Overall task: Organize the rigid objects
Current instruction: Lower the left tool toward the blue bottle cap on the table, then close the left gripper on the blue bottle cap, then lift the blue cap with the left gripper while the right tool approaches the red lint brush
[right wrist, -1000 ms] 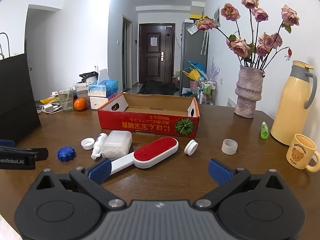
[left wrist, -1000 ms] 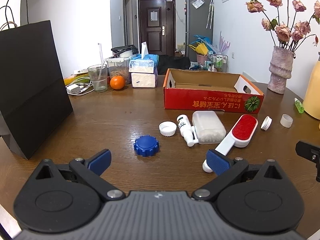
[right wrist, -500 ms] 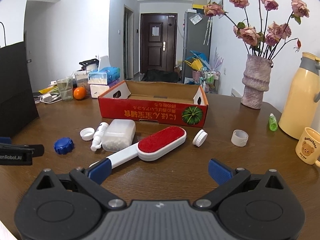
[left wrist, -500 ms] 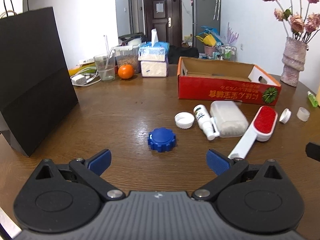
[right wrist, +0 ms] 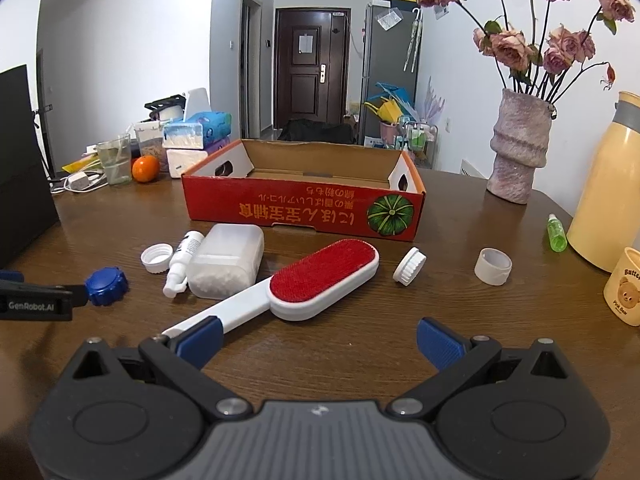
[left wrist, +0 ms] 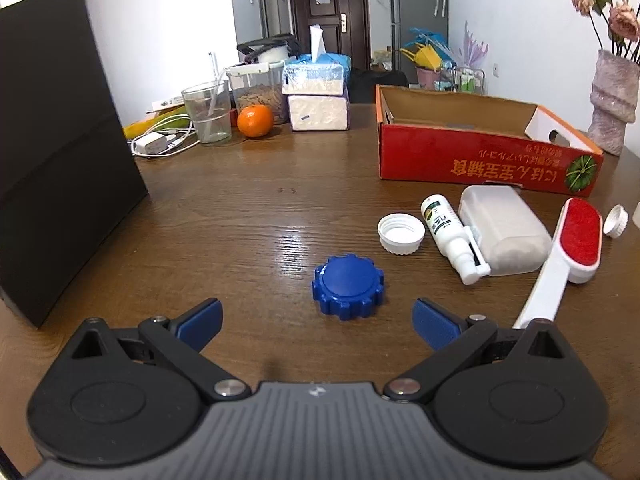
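A blue ridged cap (left wrist: 348,286) lies on the wooden table just ahead of my open, empty left gripper (left wrist: 316,322). To its right lie a white cap (left wrist: 401,233), a white spray bottle (left wrist: 450,238), a frosted plastic box (left wrist: 505,235) and a red lint brush (left wrist: 568,248). A red cardboard box (left wrist: 480,156) stands open behind them. My right gripper (right wrist: 318,338) is open and empty, with the brush (right wrist: 312,284) handle by its left finger. The blue cap (right wrist: 106,286) shows at the left beside the left gripper's finger.
A black paper bag (left wrist: 60,140) stands at the left. A glass, an orange (left wrist: 255,121) and tissue packs sit at the back. A small white cap (right wrist: 409,266), a white ring (right wrist: 493,266), a green bottle (right wrist: 557,232), a vase (right wrist: 518,148), a yellow flask (right wrist: 608,188) and a mug (right wrist: 624,286) are at the right.
My left gripper has moved forward and left, so the blue cap now lies nearly centred just ahead of its fingers. My right gripper has moved closer to the lint brush. Nothing was grasped.
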Available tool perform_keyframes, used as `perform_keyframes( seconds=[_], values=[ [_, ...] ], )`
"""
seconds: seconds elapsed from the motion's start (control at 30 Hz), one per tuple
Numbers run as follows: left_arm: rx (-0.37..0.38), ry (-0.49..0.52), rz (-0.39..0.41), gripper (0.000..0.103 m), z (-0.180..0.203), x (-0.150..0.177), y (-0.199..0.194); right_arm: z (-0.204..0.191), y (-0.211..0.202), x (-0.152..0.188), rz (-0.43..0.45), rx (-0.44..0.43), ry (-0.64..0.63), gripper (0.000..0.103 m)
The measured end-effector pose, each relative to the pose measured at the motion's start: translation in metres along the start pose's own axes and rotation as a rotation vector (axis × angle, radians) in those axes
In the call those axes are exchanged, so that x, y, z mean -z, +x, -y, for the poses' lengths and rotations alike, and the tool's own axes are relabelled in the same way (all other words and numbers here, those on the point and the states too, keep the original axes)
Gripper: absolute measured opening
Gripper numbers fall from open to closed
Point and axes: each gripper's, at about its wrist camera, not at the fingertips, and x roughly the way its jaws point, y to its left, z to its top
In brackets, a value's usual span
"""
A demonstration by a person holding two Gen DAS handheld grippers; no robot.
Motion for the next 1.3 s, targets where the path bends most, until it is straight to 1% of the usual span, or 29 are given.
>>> perform_keyframes(
  seconds=[0.2,0.3,0.37,0.63,0.67,0.7,0.73,1.07,1.3],
  values=[
    [0.008,0.015,-0.015,0.103,0.005,-0.007,0.021,-0.004,0.016,-0.005,-0.018,0.011,-0.004,0.103],
    [0.031,0.007,-0.03,0.097,0.005,-0.01,0.032,-0.005,0.022,-0.007,-0.024,0.013,-0.005,0.103],
    [0.031,0.002,-0.04,0.095,0.005,-0.012,0.04,-0.006,0.027,-0.009,-0.029,0.016,-0.007,0.103],
    [0.056,-0.016,-0.064,0.072,0.005,-0.014,0.055,-0.007,0.043,-0.014,-0.048,0.027,-0.004,0.103],
    [0.059,-0.016,-0.063,0.065,0.005,-0.013,0.056,-0.007,0.045,-0.014,-0.049,0.027,-0.004,0.103],
    [0.063,-0.016,-0.062,0.055,0.005,-0.013,0.056,-0.007,0.046,-0.015,-0.051,0.027,-0.004,0.103],
    [0.065,-0.018,-0.064,0.053,0.005,-0.013,0.058,-0.007,0.048,-0.015,-0.051,0.027,-0.004,0.103],
    [0.091,-0.032,-0.034,0.053,0.004,-0.011,0.058,-0.012,0.062,-0.02,-0.059,0.031,0.0,0.103],
    [0.085,-0.049,-0.027,0.053,0.001,-0.01,0.057,-0.011,0.084,-0.034,-0.073,0.068,0.016,0.103]
  ],
)
